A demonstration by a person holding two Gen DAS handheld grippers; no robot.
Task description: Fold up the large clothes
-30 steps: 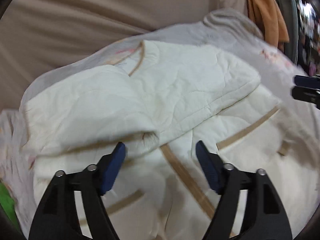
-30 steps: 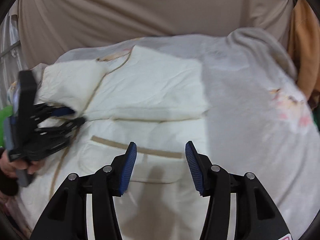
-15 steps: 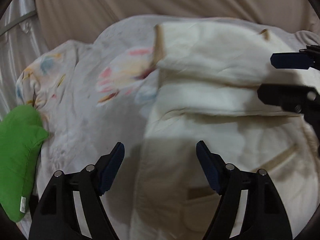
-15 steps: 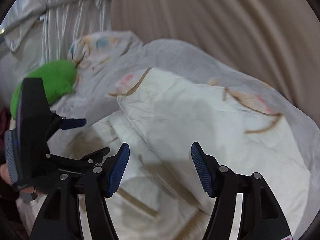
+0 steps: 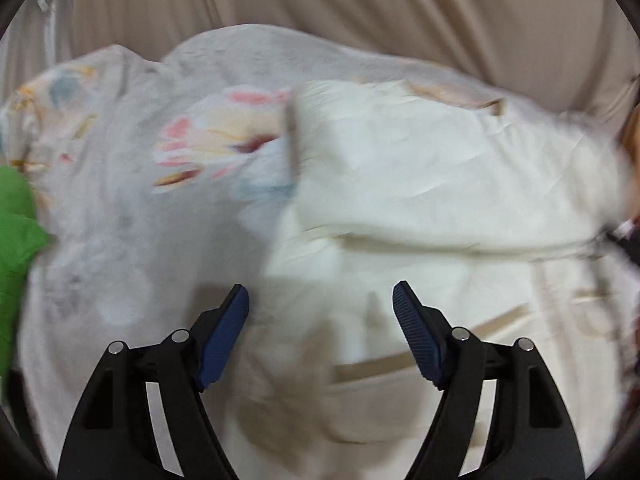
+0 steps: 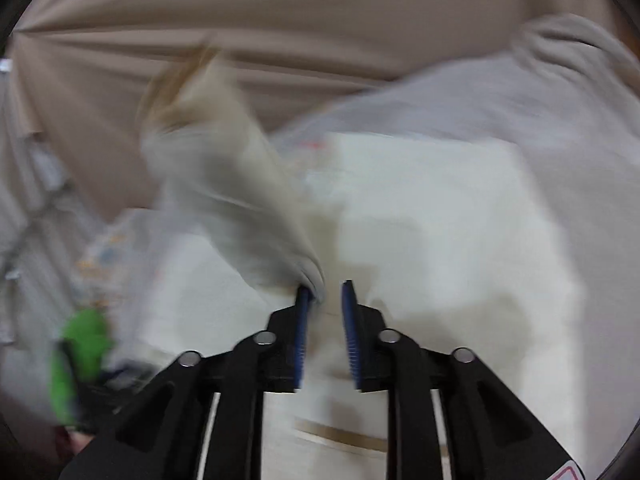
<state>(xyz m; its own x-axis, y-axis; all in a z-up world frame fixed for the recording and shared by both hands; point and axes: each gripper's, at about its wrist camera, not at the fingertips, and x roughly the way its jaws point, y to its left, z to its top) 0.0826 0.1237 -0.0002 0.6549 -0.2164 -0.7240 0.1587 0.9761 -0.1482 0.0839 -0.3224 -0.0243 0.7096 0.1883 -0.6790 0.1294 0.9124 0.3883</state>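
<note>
A large cream quilted garment (image 5: 420, 184) with tan trim lies partly folded on a pale printed sheet. My left gripper (image 5: 320, 320) is open and empty, hovering over the garment's near left edge. In the right wrist view the same garment (image 6: 440, 220) is blurred. My right gripper (image 6: 325, 300) has its jaws nearly closed on a fold of the cream garment, and a lifted flap (image 6: 224, 184) of it rises up and to the left from the fingers.
The pale sheet with coloured prints (image 5: 208, 136) covers the surface. A green cushion (image 5: 16, 232) lies at the left edge and shows blurred in the right wrist view (image 6: 84, 344). A beige curtain (image 5: 360, 8) hangs behind.
My right gripper has closed from wide open onto a fold of the garment and lifted it. My left gripper stays open and has swung slightly right over the garment.
</note>
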